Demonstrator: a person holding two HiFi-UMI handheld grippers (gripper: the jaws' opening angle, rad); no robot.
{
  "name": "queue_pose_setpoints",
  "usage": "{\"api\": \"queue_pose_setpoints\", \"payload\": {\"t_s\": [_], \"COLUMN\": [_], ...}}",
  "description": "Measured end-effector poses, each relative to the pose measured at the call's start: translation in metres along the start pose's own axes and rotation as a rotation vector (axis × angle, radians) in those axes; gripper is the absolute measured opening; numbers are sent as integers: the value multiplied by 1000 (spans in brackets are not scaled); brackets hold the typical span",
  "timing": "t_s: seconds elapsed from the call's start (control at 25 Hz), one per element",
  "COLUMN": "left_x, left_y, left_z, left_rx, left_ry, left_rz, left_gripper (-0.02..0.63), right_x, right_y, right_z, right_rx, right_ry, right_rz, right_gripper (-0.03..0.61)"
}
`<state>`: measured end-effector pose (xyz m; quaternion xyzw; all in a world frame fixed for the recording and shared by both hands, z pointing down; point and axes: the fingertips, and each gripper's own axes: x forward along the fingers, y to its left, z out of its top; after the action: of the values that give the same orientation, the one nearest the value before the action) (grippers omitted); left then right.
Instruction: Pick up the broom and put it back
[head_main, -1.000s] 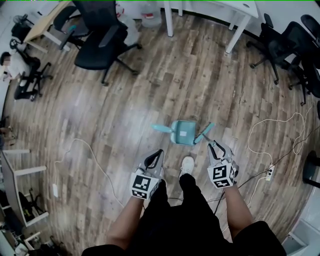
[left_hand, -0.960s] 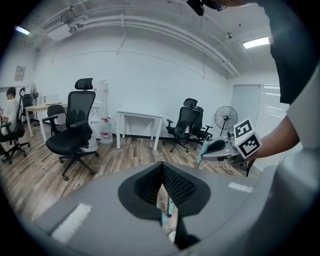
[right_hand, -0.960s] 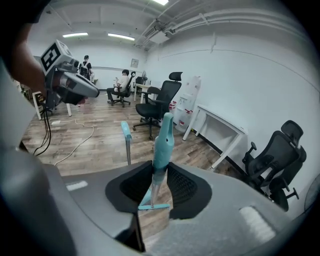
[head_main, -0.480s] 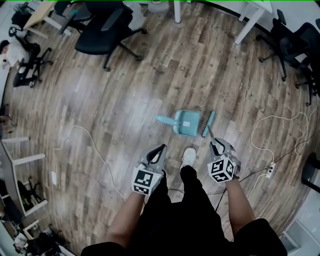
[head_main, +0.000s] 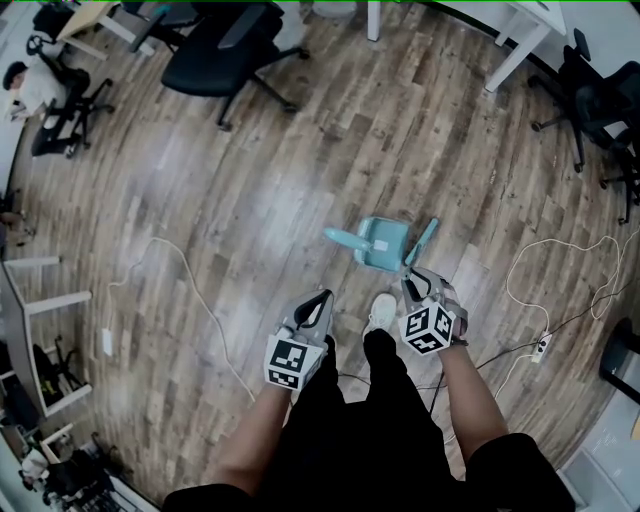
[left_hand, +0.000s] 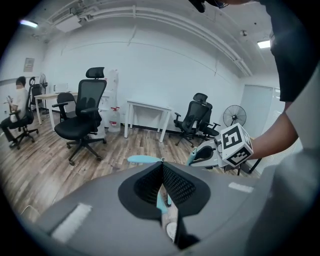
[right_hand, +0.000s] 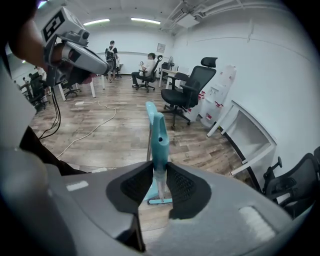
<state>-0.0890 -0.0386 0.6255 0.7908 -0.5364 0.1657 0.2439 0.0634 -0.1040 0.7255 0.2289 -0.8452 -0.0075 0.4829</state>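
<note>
Wood-plank floor (head_main: 250, 190) underfoot, and the teal broom (right_hand: 156, 132) has its head down beside the dustpan (head_main: 375, 243). The right claw (head_main: 410, 278) has just been closing and pinches the handle. Left claw (head_main: 320, 300) hangs pressed together, empty.

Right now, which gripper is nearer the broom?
Right. The right gripper has its jaws closed on the broom handle; the left gripper hangs apart from it, off to the left beyond the person's shoe.
</note>
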Motion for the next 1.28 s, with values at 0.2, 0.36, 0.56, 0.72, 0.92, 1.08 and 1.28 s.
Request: {"api": "queue_pose_setpoints", "payload": {"t_s": [0.2,0.36,0.56,0.72,0.92,1.08,1.28], "left_x": [-2,-3,-9,-15,-21,-19,-18], "left_y": [11,18,26,30,28,29,32], "left_z": [-3,-3,-5,-12,-21,-23,-18], "left_rx": [-18,-30,-48,-72,-89,-96,-99], "left_ry": [0,2,1,13,26,30,20], "left_rz": [23,38,59,80,88,88,90], "left_gripper": [15,15,15,15,15,15,15], "right_x": [17,28,42,49,56,60,61], "right_y": [-3,-5,-2,0,6,6,7], "right_z": [18,32,44,51,56,57,56], "right_rx": [-26,-63,-87,-110,-148,-160,-165], "right_ry": [-11,-12,-13,-18,-19,-17,-18], "right_rz": [20,33,57,72,88,87,90], "right_gripper": [91,91,91,91,91,92,122]}}
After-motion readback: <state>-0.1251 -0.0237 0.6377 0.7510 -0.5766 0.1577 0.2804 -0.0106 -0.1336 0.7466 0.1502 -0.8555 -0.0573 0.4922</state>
